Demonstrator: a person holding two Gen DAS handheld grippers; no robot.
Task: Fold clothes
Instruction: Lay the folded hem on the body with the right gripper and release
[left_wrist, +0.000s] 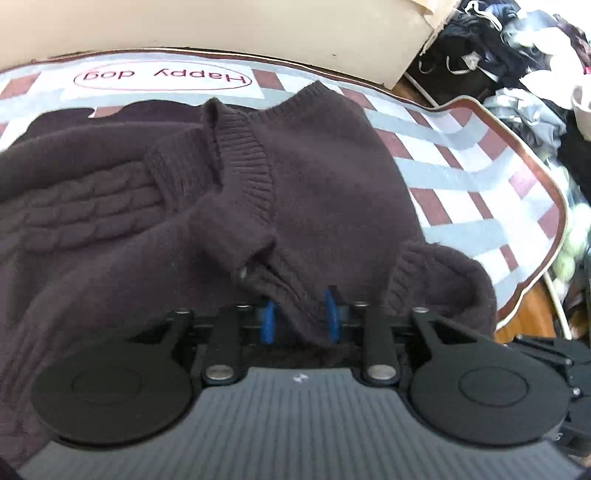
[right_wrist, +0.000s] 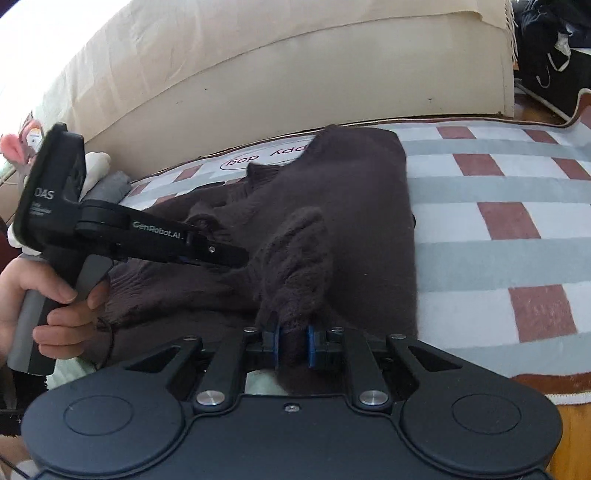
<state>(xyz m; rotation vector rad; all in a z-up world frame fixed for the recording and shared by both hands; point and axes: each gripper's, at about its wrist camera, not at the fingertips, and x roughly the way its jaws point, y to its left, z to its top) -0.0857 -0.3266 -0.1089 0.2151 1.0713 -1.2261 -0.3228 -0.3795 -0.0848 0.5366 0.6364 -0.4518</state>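
Both my grippers pinch the dark sweater (left_wrist: 314, 177) lying on the checked rug (left_wrist: 461, 162): left gripper (left_wrist: 301, 314) grasps a fold, right gripper (right_wrist: 293, 343) a bunched sleeve.

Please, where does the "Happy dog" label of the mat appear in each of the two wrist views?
Left wrist view: the "Happy dog" label is at upper left, beyond the brown sweater.
Right wrist view: label left of centre, partly covered by the sweater.
Shared landmark: the checked mat.
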